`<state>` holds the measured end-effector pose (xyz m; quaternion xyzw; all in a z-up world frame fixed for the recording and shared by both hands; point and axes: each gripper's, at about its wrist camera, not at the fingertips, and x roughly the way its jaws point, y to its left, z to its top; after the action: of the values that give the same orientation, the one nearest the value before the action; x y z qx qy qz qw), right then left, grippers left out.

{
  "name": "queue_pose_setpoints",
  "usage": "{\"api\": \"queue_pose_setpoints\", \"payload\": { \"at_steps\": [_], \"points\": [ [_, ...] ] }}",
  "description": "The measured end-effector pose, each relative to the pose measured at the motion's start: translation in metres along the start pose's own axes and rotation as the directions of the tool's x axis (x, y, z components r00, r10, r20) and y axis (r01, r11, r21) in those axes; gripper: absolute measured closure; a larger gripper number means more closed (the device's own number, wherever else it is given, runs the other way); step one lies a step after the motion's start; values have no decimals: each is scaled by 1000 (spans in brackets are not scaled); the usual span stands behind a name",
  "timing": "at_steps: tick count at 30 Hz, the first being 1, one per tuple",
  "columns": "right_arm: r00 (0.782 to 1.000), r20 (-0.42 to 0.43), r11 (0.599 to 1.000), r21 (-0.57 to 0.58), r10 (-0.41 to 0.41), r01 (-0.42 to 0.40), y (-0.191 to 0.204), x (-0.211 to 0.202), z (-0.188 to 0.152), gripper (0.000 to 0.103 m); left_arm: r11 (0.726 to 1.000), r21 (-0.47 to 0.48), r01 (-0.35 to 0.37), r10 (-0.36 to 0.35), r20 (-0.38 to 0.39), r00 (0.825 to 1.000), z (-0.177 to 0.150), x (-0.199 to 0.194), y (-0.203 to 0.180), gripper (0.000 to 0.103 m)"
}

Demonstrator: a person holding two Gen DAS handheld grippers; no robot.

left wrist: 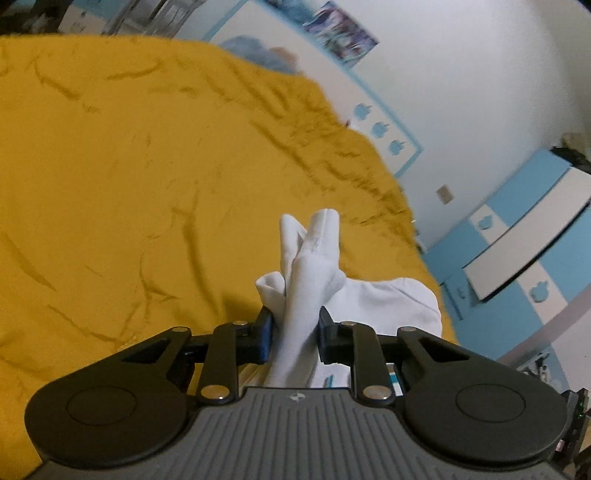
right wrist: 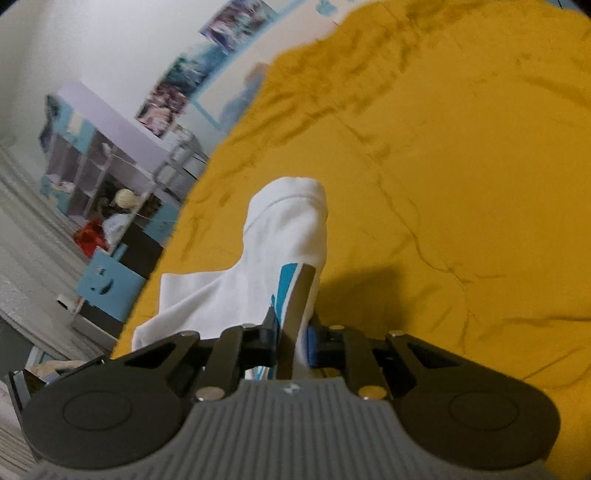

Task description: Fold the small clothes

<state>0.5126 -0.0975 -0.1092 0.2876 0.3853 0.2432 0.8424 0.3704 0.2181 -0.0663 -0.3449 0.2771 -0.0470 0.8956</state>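
A small white garment point(left wrist: 310, 280) hangs bunched above the mustard-yellow bed cover point(left wrist: 129, 192). My left gripper point(left wrist: 295, 332) is shut on a gathered fold of it, and the cloth sticks up past the fingertips. In the right wrist view the same white garment point(right wrist: 280, 236), with a blue print near the jaws, is pinched by my right gripper point(right wrist: 291, 339), shut on its edge. The rest of the cloth drapes down to the left toward the bed's edge. Both grips are lifted off the yellow bed cover point(right wrist: 461, 166).
The bed fills most of both views. A white wall with pictures point(left wrist: 343, 33) and blue-and-white drawers point(left wrist: 524, 236) stand past the bed's right edge. Shelves point(right wrist: 96, 162) with toys and a blue box point(right wrist: 107, 284) stand on the floor to the left.
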Motion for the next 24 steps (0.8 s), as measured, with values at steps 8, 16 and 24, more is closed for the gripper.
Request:
{"api": "queue_pose_setpoints", "payload": {
  "at_steps": [8,16,24],
  "points": [
    [995,74,995,-82,69,-63,50,-75,-7,95,993,120,3,-15,104,994,-12,-73,-58,78],
    [982,143,983,-157,121,-98,83,-163,-30,95,987,155,32,-55,147,988,-29,-125,-93,79],
    [974,170,977,-178,150,-120,94,-247,-51,95,978,187,98,-125,142,982,-54,-171,-124,79]
  ]
}}
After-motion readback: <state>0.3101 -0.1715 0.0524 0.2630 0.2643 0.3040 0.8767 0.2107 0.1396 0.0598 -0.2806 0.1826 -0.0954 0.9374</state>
